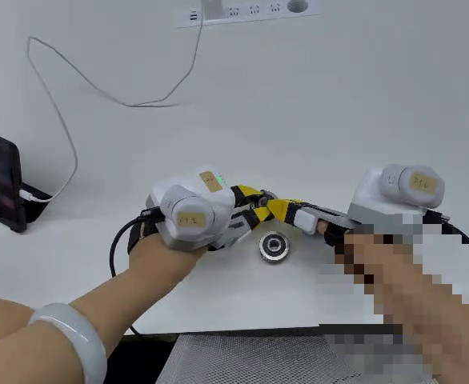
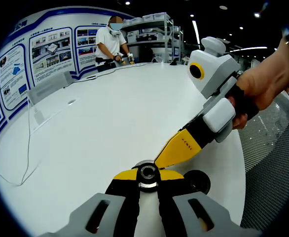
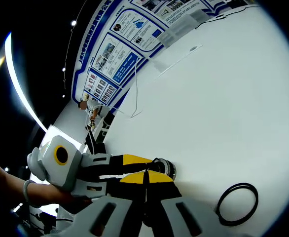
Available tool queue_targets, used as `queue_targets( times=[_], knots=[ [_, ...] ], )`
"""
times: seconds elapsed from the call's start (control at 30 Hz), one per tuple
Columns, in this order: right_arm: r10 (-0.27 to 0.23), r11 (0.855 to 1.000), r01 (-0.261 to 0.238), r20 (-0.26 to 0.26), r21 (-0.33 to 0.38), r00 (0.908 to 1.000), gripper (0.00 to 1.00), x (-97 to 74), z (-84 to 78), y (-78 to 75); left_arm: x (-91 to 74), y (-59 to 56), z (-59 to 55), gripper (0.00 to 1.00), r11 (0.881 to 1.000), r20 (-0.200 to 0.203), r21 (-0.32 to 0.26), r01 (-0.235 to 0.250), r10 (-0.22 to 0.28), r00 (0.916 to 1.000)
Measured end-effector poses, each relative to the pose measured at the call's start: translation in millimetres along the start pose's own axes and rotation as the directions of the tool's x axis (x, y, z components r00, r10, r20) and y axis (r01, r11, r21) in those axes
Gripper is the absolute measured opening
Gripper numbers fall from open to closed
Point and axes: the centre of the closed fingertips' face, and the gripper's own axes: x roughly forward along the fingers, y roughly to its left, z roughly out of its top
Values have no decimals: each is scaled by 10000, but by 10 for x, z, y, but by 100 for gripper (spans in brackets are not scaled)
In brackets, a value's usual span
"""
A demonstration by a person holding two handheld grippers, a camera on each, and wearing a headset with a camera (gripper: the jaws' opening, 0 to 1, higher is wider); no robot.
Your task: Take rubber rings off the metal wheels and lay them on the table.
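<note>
**Left Claw on Wheel: Slip and Snap-Back Risks**

Left claw (image 2: 147, 183) is closed on a metal wheel (image 2: 147, 173), held over the bench (image 1: 314, 104). Right claw (image 3: 145, 178) has its jaws drawn together at the rim of that wheel; whether they pinch rubber cannot be told. One rubber ring (image 3: 237, 203) lies flat on the bench, near the right claw. A second wheel (image 1: 274, 246) lies on the bench just below both claws.

Likely faults:
- Wheel slip. Smooth metal gripped at two narrow contacts may twist out if the right claw pulls off-axis.
- Snap-back. A stretched ring released early may seat again or fly off the bench.
- Collision. A dropped wheel may strike the second wheel or roll onto the freed ring.
</note>
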Motion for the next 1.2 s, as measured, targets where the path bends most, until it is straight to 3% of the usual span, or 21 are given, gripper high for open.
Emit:
queue_targets(
  times=[0.47,0.63,0.9,1.2],
  knots=[
    [-470,9988,468,157,166,9988,1,15,20,-94,-3,-14,9,14,9998,-11,84,155,-154,9999],
    [-616,9980,615,104,146,9980,1,10,14,-138,-28,-12,5,20,9998,-25,162,146,-146,9999],
    [-566,9982,563,144,191,9983,1,28,31,-120,-92,-36,35,24,9997,256,157,197,-201,9995],
    [-414,9989,409,179,240,9990,1,24,51,-58,-143,-12,-13,30,10000,263,57,-26,24,9997]
  ],
)
